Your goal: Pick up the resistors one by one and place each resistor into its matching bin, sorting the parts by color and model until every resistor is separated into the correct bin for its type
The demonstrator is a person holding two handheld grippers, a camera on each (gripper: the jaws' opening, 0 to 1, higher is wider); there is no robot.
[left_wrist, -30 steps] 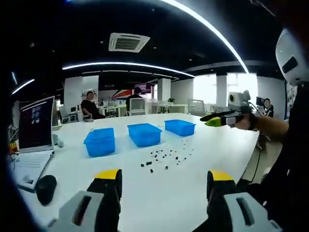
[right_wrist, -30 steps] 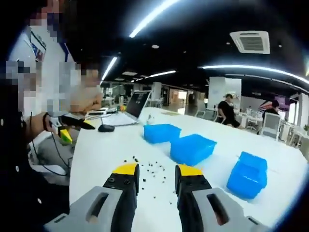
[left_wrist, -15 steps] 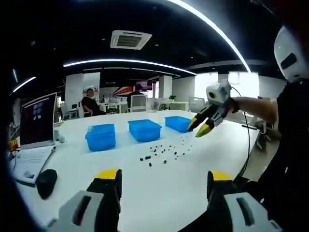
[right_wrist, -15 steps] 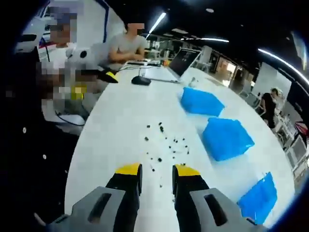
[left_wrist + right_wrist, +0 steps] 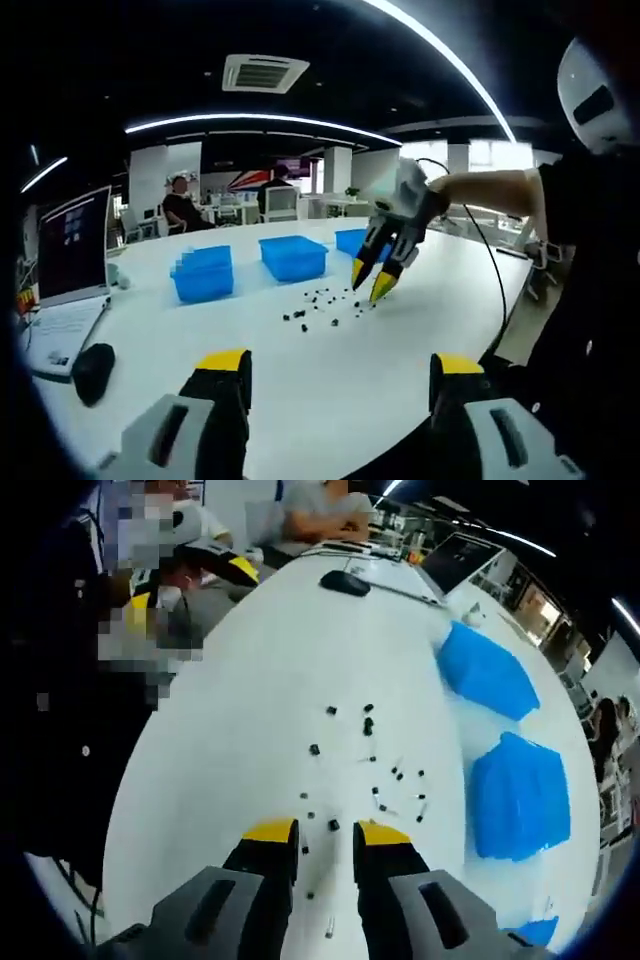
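1. Two jaws of our left gripper (image 5: pixel 340 375) stand wide apart, empty, well back from the resistors (image 5: pixel 325 305).
2. Our right gripper (image 5: pixel 312 832), narrowly parted and empty, has dropped over the scatter; bins (image 5: pixel 520 795) wait beyond.

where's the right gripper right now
In the left gripper view, the right gripper hangs over the scattered resistors on the white table, right of the blue bins.
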